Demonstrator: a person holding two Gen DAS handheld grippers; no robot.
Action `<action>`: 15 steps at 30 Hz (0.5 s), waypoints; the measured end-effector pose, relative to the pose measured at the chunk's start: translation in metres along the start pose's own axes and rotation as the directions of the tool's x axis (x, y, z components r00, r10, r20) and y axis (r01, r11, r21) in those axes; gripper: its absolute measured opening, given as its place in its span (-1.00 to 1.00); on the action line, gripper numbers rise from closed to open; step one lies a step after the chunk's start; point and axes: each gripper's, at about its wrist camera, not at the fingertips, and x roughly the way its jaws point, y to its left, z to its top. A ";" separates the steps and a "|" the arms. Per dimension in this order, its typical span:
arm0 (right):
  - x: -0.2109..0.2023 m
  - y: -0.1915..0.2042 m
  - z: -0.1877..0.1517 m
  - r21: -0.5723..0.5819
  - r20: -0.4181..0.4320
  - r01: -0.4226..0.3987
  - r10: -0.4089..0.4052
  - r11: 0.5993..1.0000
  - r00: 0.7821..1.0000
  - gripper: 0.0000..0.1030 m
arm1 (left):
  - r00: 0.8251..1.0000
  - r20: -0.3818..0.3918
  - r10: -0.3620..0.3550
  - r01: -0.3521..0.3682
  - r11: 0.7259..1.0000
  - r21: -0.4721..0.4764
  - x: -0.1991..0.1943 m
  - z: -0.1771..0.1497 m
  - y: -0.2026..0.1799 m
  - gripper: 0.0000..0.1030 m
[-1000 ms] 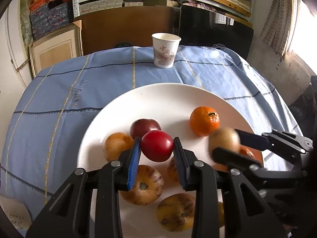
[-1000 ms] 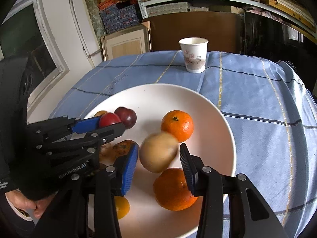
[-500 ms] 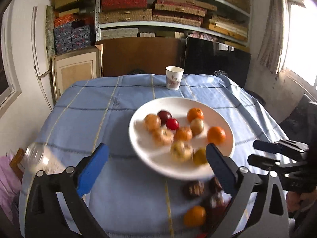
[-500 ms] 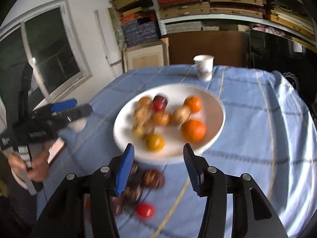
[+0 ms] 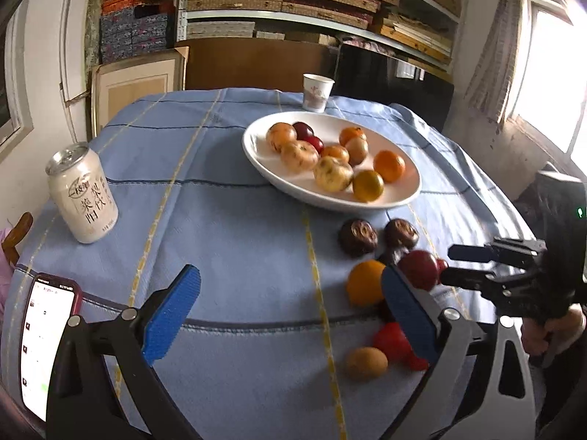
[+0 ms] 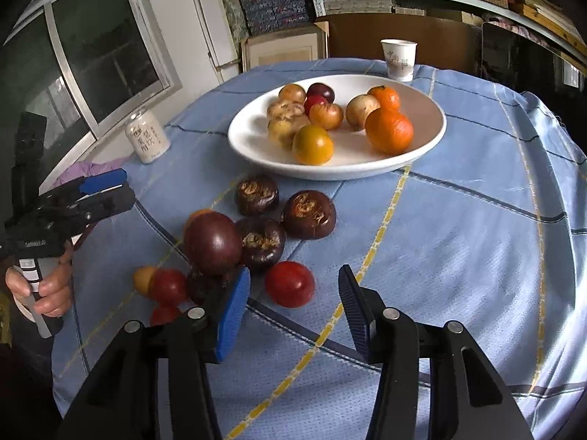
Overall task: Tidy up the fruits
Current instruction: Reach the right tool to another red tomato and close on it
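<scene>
A white plate (image 5: 256,146) (image 6: 422,146) holds several fruits: oranges, yellowish fruits, dark plums and a red one. More fruits lie loose on the blue cloth in front of it: dark mangosteens (image 6: 308,214) (image 5: 357,236), a dark plum (image 6: 212,242), red fruits (image 6: 290,283) (image 5: 392,341), an orange (image 5: 365,281) and a small brown fruit (image 5: 366,363). My left gripper (image 5: 290,308) is open wide and empty over bare cloth. My right gripper (image 6: 293,308) is open and empty, just above the red fruit.
A drink can (image 5: 82,192) stands at the left, with a phone (image 5: 44,344) at the near left table edge. A paper cup (image 5: 317,92) (image 6: 399,59) stands behind the plate. Shelves and boxes fill the back wall.
Both grippers let go of their fruit on the plate, opened and pulled back toward the near table edge. The loose fruits in front of the plate have come into view.
</scene>
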 end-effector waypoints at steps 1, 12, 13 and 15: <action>0.003 0.002 -0.001 -0.012 -0.012 0.007 -0.007 1.000 1.000 -0.09 | 1.000 0.000 0.005 -0.005 1.000 0.010 -0.001 -0.002 -0.003 0.88; 0.014 0.010 -0.004 -0.048 -0.037 0.039 -0.041 0.998 0.998 -0.40 | 1.000 0.027 0.003 -0.004 1.000 0.021 -0.010 -0.002 -0.004 0.88; 0.013 0.009 -0.004 -0.041 -0.035 0.040 -0.041 0.998 0.999 -0.41 | 1.000 0.027 0.006 -0.006 1.000 0.019 -0.011 -0.002 -0.003 0.88; 0.011 0.004 -0.002 -0.018 -0.028 0.031 -0.032 0.999 0.999 -0.41 | 1.000 0.020 -0.002 0.002 1.000 0.013 -0.011 -0.003 -0.001 0.88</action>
